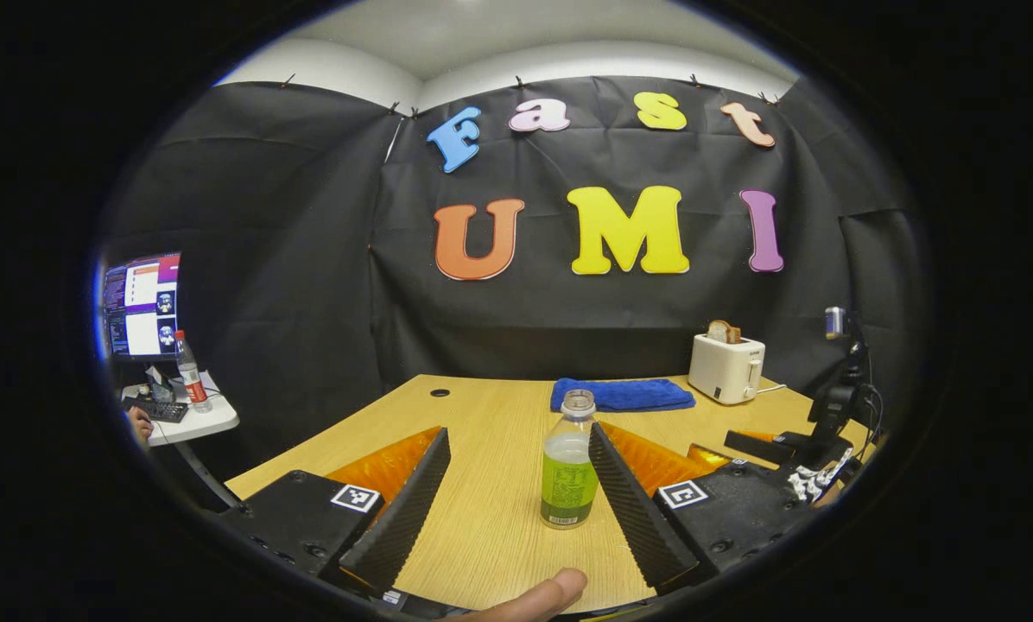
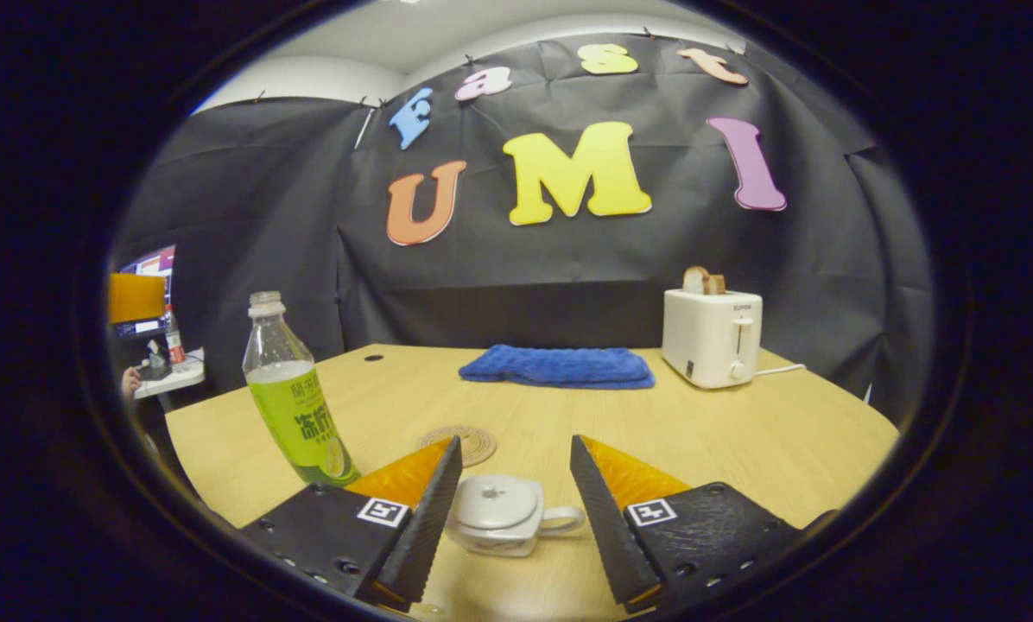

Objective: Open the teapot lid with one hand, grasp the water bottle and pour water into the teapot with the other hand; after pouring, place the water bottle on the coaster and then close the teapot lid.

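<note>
In the left gripper view, the left gripper (image 1: pixel 516 484) is seen with its jaws spread wide over the wooden table (image 1: pixel 482 415), nothing being held between them; the water bottle (image 1: pixel 568 462), uncapped and part-filled with a pale liquid under a green label, stands upright on the table between the two fingers, just beside the finger at 4 o'clock, though contact cannot be determined. A fingertip of the person (image 1: pixel 538 598) is visible at 6 o'clock at the lower edge. A folded blue towel (image 1: pixel 622 395) is laid at 12 o'clock beyond the bottle, and a white toaster (image 1: pixel 725 367) holding a slice of bread is placed at 2 o'clock of it. The right gripper (image 1: pixel 754 445) is seen at 3 o'clock near the table's edge, its opening not discernible from this side. A monitor (image 1: pixel 142 304) and a second bottle on a small side table are located at 9 o'clock. In the right gripper view, the right gripper (image 2: pixel 515 492) is likewise shown wide apart and empty, with the white teapot (image 2: pixel 503 514), its lid (image 2: pixel 495 501) still seated, resting on the table between the fingers and touched by neither. A round coaster (image 2: pixel 469 442) lies just beyond the teapot at 12 o'clock, and the water bottle (image 2: pixel 296 406) appears at 10 o'clock, well apart from the coaster
</note>
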Demonstrator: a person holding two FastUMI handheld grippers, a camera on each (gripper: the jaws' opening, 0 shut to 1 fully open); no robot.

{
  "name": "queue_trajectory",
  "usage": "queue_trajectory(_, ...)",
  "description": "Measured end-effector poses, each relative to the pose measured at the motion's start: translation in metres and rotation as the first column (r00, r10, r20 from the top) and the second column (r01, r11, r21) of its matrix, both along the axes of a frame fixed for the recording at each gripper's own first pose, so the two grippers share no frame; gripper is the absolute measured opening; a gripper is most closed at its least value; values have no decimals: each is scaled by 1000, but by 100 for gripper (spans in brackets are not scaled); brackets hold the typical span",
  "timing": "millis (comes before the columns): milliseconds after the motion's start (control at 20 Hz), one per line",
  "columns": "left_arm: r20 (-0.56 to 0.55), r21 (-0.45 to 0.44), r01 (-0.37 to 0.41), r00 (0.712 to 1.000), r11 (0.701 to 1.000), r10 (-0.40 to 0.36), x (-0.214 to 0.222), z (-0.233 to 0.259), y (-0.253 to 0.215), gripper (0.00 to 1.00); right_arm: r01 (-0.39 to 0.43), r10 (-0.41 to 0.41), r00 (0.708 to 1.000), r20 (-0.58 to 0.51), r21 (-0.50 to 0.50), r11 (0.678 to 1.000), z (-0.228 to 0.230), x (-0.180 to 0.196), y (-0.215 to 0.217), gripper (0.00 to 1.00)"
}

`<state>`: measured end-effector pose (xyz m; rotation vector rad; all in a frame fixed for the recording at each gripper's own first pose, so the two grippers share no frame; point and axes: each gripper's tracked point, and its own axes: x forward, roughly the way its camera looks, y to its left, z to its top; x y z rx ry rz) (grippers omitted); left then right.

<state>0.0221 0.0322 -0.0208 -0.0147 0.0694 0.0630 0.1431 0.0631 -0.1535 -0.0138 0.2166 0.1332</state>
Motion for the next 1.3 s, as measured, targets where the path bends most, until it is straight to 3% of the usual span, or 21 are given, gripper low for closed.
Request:
queue_trajectory(50, -2, -4, 0, 1000, 1000, 0, 1, -1, 0, 100, 1, -1, 1000, -14, -5, 1000, -8, -2, 0, 75)
queue_trajectory(100, -3, -5, 3, 1000, 1000, -3, 1, -1, 0, 100, -10, 10, 1000, -11, 6, 1000, -9, -2, 3, 60)
queue_trajectory(150, -3, -5, 6, 1000, 1000, -6, 2, -1, 0, 100, -24, 24, 1000, -3, 21, 1000, -8, -1, 8, 53)
queue_trajectory(200, -2, -4, 9, 1000, 1000, -9, 2, -1, -1, 100, -35, 35, 999, -7, 21, 999, -8, -2, 10, 34)
queue_trajectory(350, -2, 11, 16, 1000, 1000, -16, 2, -2, -3, 100, -61, 61, 998, 3, -17, 998, -9, -2, 17, 7)
queue_trajectory(650, -18, 0, 55, 998, 998, -55, 9, -11, -10, 100, -64, 65, 998, 7, -43, 997, 1, -4, 17, 4)
queue_trajectory(800, -46, -47, 96, 994, 994, -98, 20, -25, -15, 100, -75, 76, 996, 47, -15, 997, 28, -9, 17, 4)
queue_trajectory(950, -90, -42, 85, 992, 995, -89, 28, -41, -13, 100, -69, 68, 994, 84, 7, 998, 55, -21, 7, 4)
queue_trajectory(1300, -85, -82, 201, 974, 976, -208, 38, -62, -49, 100, -53, 53, 988, 145, -4, 999, 89, -62, -22, 4)
